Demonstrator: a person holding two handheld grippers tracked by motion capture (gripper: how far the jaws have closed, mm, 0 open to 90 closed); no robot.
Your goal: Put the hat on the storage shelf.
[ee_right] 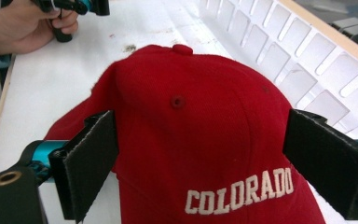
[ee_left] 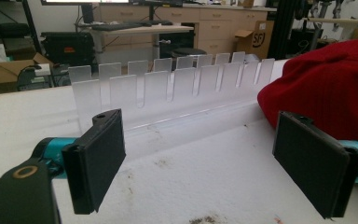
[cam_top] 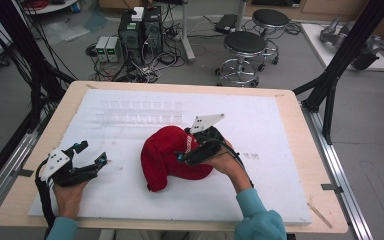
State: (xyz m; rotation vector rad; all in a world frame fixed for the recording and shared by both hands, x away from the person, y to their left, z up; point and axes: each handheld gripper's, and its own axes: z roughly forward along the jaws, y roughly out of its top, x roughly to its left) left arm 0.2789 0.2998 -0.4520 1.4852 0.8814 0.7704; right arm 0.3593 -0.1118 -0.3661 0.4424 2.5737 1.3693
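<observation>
Black fingers (ee_right: 91,163) of the right gripper (ee_right: 214,163) stand spread wide, released, nothing pinched; the red cap (ee_right: 205,135) lies between and just beyond them, crown up on the white tabletop (cam_top: 280,165), "COLORADO" lettering nearest the fingers. Clear slotted rack (ee_right: 298,65) sits past the cap, off the right finger. Left gripper (cam_top: 85,157) rests apart near the tabletop's near-left, fingers (ee_left: 98,158) also spread, empty, the cap's edge just beyond its right finger.

Judgement: step is taking hold of the cap. Best to bring the right fingers low across a fold of cloth or the brim, not the rounded crown, which would likely slip. Small eyelet (ee_right: 177,101) marks the panel centre.
</observation>
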